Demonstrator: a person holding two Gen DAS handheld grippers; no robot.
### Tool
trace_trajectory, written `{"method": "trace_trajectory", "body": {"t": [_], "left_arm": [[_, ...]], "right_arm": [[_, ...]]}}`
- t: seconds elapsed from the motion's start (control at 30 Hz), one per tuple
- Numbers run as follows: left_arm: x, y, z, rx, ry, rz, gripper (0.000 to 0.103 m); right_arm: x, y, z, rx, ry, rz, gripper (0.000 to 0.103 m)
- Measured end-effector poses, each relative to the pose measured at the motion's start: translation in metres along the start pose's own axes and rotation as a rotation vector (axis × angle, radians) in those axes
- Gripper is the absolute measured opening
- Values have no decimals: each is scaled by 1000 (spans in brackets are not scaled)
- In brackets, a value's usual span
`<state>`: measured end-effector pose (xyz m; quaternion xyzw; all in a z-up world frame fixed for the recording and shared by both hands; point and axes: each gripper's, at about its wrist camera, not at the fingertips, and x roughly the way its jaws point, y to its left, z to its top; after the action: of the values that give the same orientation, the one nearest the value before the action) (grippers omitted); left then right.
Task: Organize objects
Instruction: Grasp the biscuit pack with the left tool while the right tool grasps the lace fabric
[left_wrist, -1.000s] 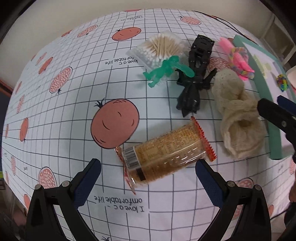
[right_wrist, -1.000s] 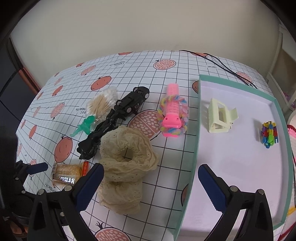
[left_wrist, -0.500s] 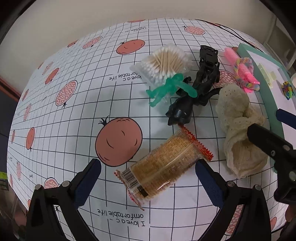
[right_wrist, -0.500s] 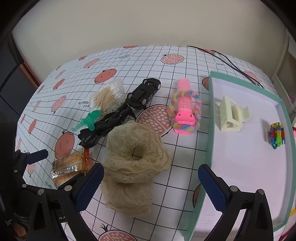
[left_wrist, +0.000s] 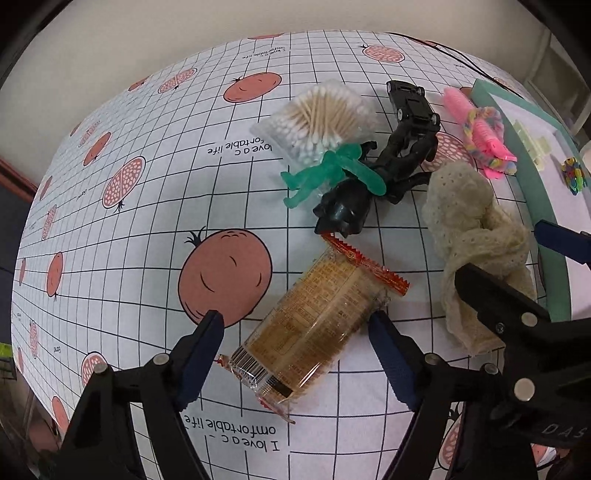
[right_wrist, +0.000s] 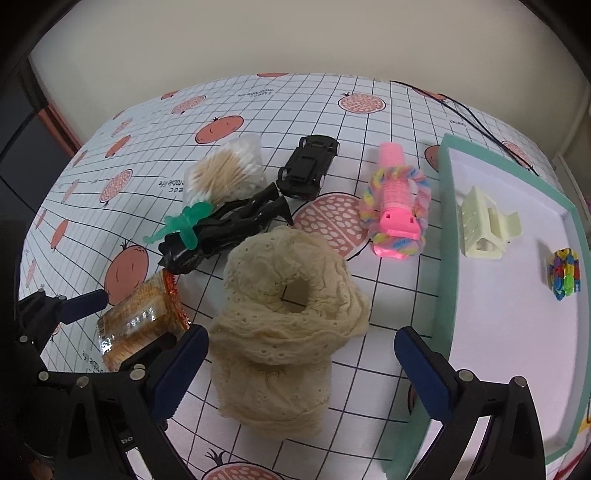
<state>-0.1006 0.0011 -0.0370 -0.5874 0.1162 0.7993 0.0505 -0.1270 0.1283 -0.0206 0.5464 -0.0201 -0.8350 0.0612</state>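
The left gripper (left_wrist: 295, 326) has closed in to straddle the cracker pack (left_wrist: 314, 325), jaws wide and empty, like the right gripper (right_wrist: 301, 349) over the cream scrunchie (right_wrist: 284, 317).

Both views are evenly and brightly lit from overhead, with soft, short shadows under the objects. Fisheye distortion bows the tablecloth (left_wrist: 147, 229) grid strongly toward the edges, and a dark vignette fills the corners. Small specular glare shows on the snack packet (right_wrist: 138, 321) wrapper. Focus is sharp centrally, slightly softer peripherally.
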Motion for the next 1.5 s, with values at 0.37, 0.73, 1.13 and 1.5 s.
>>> {"method": "trace_trajectory", "body": {"t": [0.37,0.73,1.13,1.5], "left_arm": [[0,1,-2,-16,5,-9,82],[-1,3,-3,-37,11,-22,82],[-8,-7,-5,-15,9,-67,51],[-20,-21,-13,-15,-5,-100,38]], "right_arm": [[5,-1,1,14,34,15,94],[3,5,-1,-15,34,44,48],[4,6,-2,-6,49,105,31],[-7,-2,-2,8,27,143,24]]}}
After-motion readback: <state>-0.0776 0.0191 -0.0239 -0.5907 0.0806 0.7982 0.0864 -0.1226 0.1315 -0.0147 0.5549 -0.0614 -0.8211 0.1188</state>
